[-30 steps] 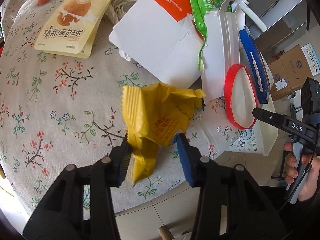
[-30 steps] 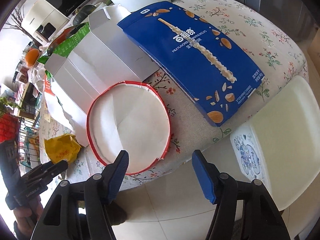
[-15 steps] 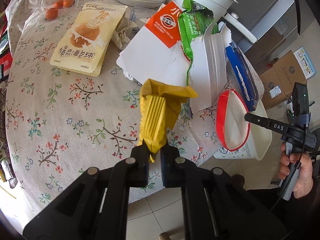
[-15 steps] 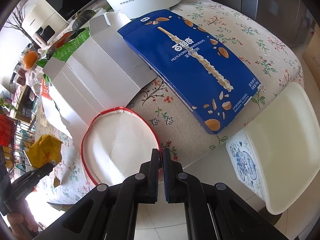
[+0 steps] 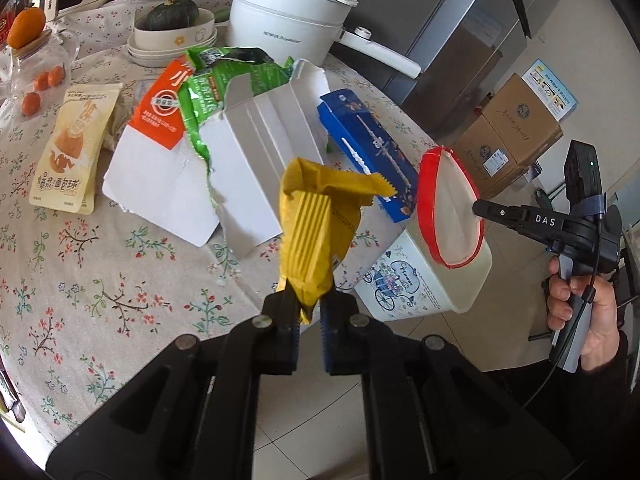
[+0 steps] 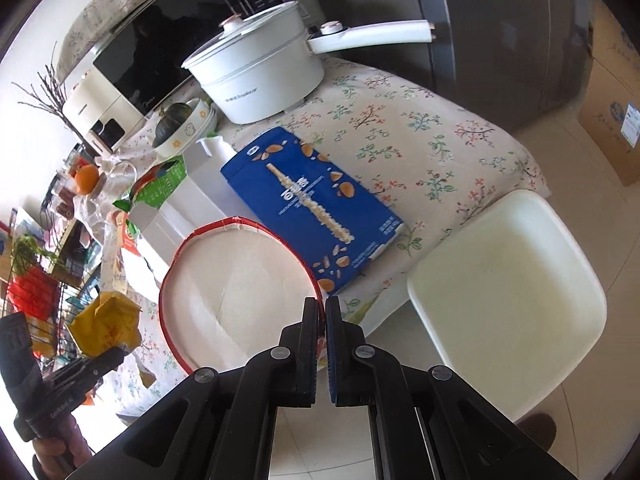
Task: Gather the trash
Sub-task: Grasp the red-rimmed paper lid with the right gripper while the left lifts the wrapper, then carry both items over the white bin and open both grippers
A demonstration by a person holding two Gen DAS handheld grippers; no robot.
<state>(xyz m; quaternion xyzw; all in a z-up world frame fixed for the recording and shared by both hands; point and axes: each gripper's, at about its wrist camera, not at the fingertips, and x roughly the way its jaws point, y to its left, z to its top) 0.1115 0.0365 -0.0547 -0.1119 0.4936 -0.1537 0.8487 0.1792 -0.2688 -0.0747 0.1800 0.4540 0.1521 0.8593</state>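
Left wrist view: my left gripper (image 5: 308, 312), open a second ago, now clamps the yellow wrapper (image 5: 316, 232), lifted clear of the table (image 5: 80, 280).
Right wrist view: my right gripper (image 6: 322, 312) has closed on the red-rimmed lid (image 6: 240, 288), raised beside the white bin (image 6: 504, 292); both pieces are ready to drop.

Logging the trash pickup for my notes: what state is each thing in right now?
Left hand-held gripper: shut on yellow wrapper, lifted off table.
Right hand-held gripper: shut on rim of red-rimmed lid, raised.
White bin: open, looks empty.
Blue biscuit box: lying flat.
White pot: lid on.
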